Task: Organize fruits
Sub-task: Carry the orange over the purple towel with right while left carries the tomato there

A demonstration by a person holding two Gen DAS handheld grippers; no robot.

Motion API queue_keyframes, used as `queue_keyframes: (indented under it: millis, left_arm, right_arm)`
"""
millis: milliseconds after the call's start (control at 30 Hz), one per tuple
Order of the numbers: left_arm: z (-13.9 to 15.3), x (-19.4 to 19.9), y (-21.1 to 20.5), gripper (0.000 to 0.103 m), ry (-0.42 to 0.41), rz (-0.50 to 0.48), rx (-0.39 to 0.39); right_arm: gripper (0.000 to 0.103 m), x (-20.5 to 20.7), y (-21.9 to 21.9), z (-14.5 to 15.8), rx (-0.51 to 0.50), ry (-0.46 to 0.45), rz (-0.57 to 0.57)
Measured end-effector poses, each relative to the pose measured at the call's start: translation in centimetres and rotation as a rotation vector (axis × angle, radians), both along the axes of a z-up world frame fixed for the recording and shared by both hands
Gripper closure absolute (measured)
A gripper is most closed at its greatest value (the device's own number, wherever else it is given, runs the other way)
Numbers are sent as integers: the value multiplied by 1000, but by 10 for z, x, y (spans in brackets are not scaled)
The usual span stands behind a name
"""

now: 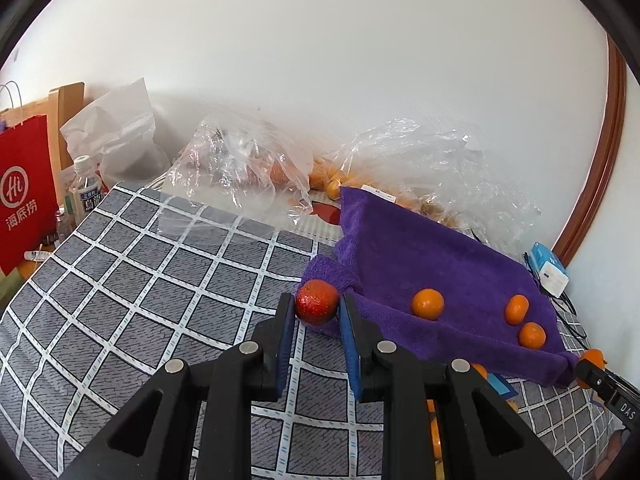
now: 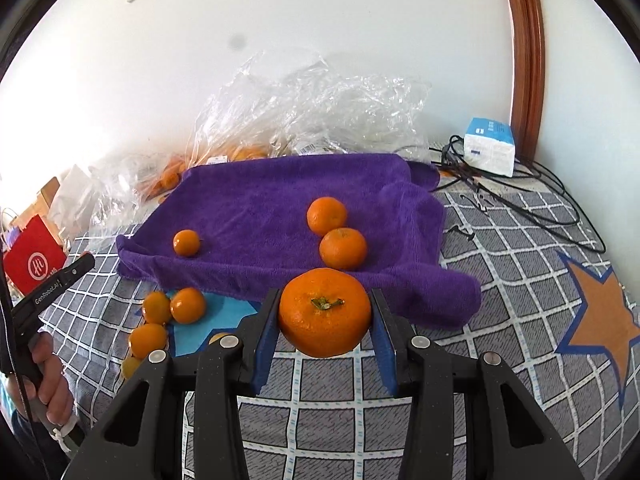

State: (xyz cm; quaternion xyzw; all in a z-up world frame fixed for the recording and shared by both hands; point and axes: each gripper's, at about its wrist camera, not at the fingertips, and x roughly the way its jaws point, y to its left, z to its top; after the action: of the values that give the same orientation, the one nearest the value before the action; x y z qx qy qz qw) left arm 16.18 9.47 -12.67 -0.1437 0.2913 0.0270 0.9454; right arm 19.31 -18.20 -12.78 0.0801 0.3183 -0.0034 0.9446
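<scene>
My left gripper (image 1: pixel 317 306) is shut on a small red fruit (image 1: pixel 317 303) just off the near left corner of the purple towel (image 1: pixel 420 252). Three small oranges (image 1: pixel 428 304) lie on the towel in the left wrist view. My right gripper (image 2: pixel 325 312) is shut on a large orange (image 2: pixel 325 312), stem up, held at the towel's (image 2: pixel 280 200) front edge. Three oranges (image 2: pixel 343 248) lie on the towel in the right wrist view. Several more small oranges (image 2: pixel 188 305) lie on the checked cloth at front left.
Clear plastic bags (image 1: pixel 240 172) holding more oranges lie against the wall behind the towel. A red paper bag (image 1: pixel 26 192) and a bottle (image 1: pixel 84 188) stand at the far left. A blue-white box (image 2: pixel 490 146) and black cables (image 2: pixel 520 204) lie at the right. The checked cloth (image 1: pixel 140 280) covers the surface.
</scene>
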Motion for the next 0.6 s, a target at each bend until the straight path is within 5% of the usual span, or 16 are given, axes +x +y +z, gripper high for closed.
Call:
queue_keyframes:
  millis: [600]
  left_arm:
    - [30,38,-11,81,36,-13,66]
  right_arm:
    - [60,77,-33,23,-74,-21,10]
